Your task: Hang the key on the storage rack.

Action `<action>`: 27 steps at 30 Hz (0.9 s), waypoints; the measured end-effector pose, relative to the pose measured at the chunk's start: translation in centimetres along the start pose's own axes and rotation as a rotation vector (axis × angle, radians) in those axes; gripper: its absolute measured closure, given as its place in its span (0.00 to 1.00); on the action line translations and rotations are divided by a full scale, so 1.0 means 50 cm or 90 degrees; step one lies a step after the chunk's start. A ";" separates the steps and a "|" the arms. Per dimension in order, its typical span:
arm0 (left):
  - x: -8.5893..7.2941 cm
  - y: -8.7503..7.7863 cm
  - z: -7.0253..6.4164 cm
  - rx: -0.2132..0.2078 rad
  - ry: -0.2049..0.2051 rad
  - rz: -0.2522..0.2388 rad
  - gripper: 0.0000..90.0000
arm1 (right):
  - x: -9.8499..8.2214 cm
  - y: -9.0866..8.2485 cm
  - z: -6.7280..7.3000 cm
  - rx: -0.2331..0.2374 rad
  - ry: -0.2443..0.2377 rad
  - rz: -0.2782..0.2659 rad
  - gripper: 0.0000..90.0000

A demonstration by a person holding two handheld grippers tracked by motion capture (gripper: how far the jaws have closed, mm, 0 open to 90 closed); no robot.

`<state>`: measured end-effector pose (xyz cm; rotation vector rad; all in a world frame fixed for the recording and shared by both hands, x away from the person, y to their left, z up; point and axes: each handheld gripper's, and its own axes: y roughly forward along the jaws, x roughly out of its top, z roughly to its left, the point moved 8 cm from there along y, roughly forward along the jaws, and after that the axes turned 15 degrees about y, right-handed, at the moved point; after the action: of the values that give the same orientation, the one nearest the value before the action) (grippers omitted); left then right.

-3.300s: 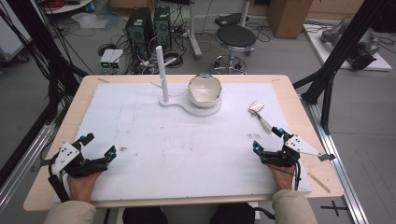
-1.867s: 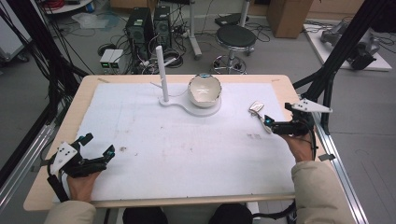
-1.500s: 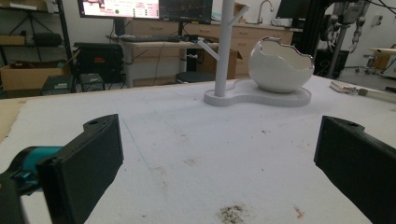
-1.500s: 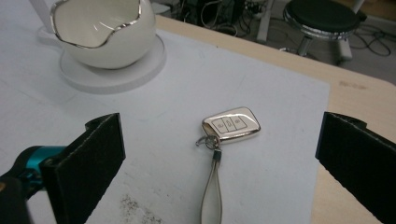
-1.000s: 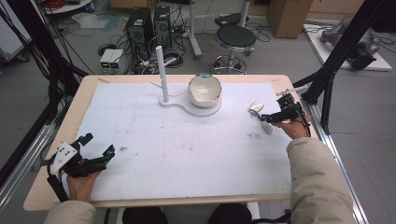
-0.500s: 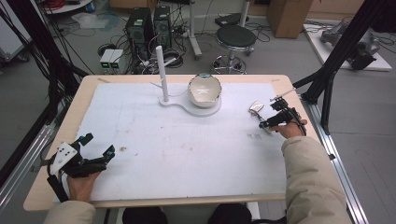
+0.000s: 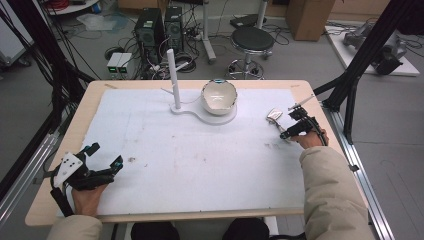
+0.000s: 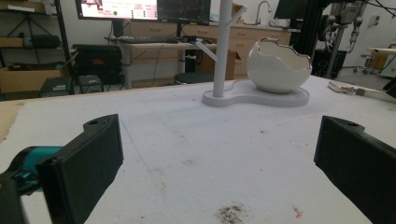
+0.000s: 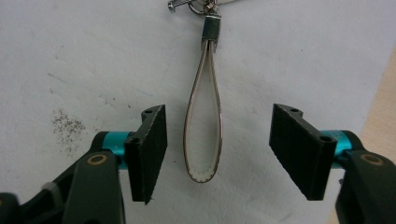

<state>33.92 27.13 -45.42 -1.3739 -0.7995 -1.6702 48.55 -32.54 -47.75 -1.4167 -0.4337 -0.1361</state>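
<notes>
A keychain (image 7: 274, 115) lies on the white mat (image 7: 200, 165) at the right: a pale leather loop strap (image 9: 203, 135) with a metal clasp (image 9: 211, 28) at its far end. My right gripper (image 9: 219, 112) hangs just over it, with the loop between its jaws and neither pad touching it. The jaws have just been closing around the strap. In the high view the right gripper (image 7: 290, 131) sits just near of the keychain. My left gripper (image 7: 105, 154) rests open at the front left, nothing between its jaws (image 8: 219, 126).
A white stand with an upright post (image 7: 172, 80) and an egg-shaped white bowl (image 7: 218, 96) occupies the back middle of the table. The table's right wooden edge (image 7: 330, 145) runs close beside the right hand. A small dirt smudge (image 8: 231, 213) marks the mat ahead of the left gripper.
The right hand has travelled from the front right of the table to the keychain and settled over its strap. The left hand has stayed where it was.
</notes>
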 end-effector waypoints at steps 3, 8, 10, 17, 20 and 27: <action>0.000 0.000 -0.001 0.000 0.004 0.000 0.02 | -0.003 0.002 0.001 0.000 -0.009 0.009 0.52; 0.000 0.000 -0.001 0.000 0.005 -0.001 0.02 | -0.006 0.003 0.002 -0.004 -0.015 0.022 0.65; 0.000 0.000 -0.001 0.000 0.005 -0.001 0.02 | -0.007 0.003 0.002 -0.001 -0.012 0.025 0.66; 0.001 0.000 -0.002 0.001 0.006 -0.002 0.02 | -0.007 0.008 0.005 -0.012 -0.023 0.035 0.81; 0.000 0.000 -0.001 0.000 0.005 -0.001 0.02 | -0.007 0.009 0.004 -0.014 -0.028 0.036 0.88; 0.001 0.000 -0.001 0.001 0.005 -0.001 0.02 | -0.008 0.009 0.013 -0.028 -0.057 0.045 0.97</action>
<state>33.88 27.08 -45.41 -1.3661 -0.7971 -1.6750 48.21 -31.88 -48.24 -1.4842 -0.4566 -0.0245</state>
